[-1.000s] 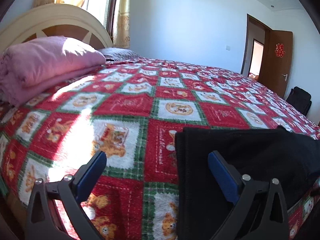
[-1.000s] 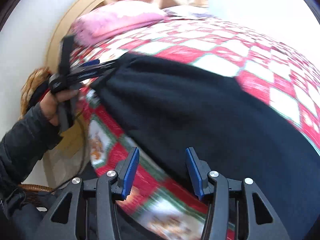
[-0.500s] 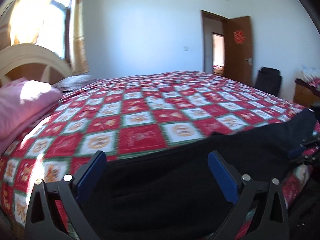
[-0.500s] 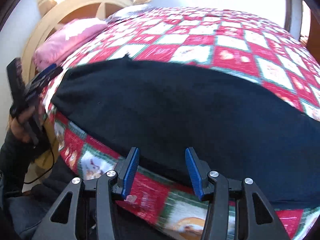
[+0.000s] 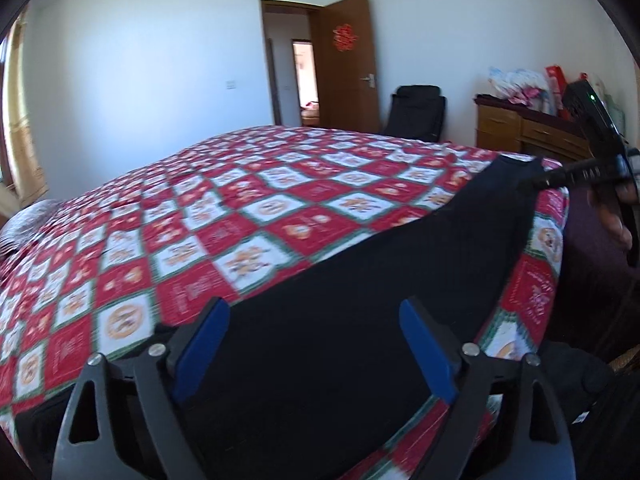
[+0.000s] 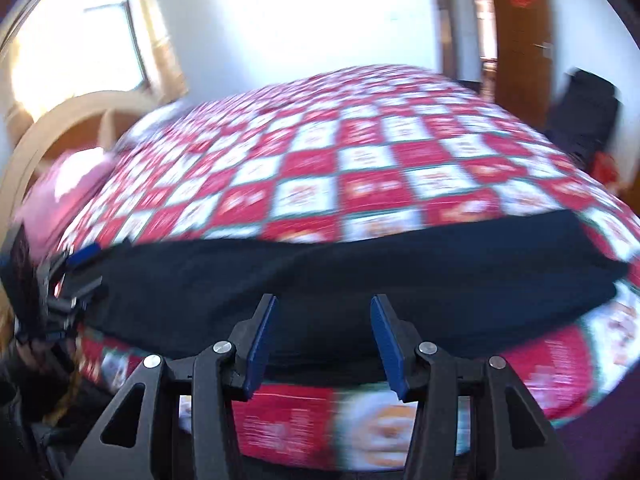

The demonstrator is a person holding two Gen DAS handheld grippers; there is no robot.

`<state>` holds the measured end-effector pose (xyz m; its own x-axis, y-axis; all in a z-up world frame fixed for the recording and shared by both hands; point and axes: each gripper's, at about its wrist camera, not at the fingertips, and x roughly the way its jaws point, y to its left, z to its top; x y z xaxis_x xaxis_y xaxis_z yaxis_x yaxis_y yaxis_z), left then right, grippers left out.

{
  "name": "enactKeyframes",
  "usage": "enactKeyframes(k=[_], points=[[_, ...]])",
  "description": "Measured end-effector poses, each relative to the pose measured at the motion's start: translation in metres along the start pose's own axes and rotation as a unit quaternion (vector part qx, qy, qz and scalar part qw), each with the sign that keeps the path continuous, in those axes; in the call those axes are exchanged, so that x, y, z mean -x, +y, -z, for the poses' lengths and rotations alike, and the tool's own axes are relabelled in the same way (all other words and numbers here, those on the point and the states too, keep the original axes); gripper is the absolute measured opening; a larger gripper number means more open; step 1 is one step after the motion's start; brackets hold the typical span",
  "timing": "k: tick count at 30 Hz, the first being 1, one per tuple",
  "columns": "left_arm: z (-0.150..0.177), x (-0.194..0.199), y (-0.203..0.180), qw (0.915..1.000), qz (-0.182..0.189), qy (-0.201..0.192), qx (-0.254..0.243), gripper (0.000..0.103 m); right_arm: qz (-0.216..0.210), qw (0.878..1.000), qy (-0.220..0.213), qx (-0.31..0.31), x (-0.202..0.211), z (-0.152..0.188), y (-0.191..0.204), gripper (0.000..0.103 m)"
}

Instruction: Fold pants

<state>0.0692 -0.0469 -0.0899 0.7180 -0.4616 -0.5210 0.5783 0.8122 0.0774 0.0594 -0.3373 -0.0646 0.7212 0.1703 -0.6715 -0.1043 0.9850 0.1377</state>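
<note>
Apparently the pants (image 5: pixel 360 288) were already folded once lengthwise: they lay as one long dark strip along the near edge of the bed (image 5: pixel 248 216), on the red checked cover. The shorter folds across the length seemed not yet done.

The left tool (image 5: pixel 316 344) hung over one end of the strip with its jaws apart; they had just been closing a little, the cloth lay under them, and the pads did not press on it. The right tool (image 6: pixel 322 340) stood at the other end, its jaws half apart and clamped on nothing.

Compared with a second ago, both views had swung. The left one showed then the pink blanket and the headboard, now the door (image 5: pixel 352 64) and a wooden cabinet (image 5: pixel 524 132). The right view was more level and more blurred than before.
</note>
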Motion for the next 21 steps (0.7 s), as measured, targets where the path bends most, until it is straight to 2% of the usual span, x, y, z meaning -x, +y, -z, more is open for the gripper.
enactKeyframes(k=[4, 13, 15, 21], points=[[-0.013, -0.016, -0.036, 0.9987, 0.03, 0.015, -0.039, 0.08, 0.031, 0.998, -0.024, -0.041, 0.018, 0.004, -0.049, 0.05], [-0.011, -0.053, -0.109, 0.9877, 0.087, 0.059, -0.116, 0.071, 0.032, 0.993, -0.036, -0.107, 0.029, 0.01, -0.104, 0.05], [-0.007, -0.063, -0.118, 0.9846, 0.098, 0.075, -0.124, 0.062, 0.04, 0.99, -0.047, -0.124, 0.036, 0.008, -0.117, 0.05], [0.0, -0.076, -0.13, 0.981, 0.103, 0.095, -0.134, 0.061, 0.058, 0.985, -0.06, -0.152, 0.043, 0.007, -0.138, 0.05]])
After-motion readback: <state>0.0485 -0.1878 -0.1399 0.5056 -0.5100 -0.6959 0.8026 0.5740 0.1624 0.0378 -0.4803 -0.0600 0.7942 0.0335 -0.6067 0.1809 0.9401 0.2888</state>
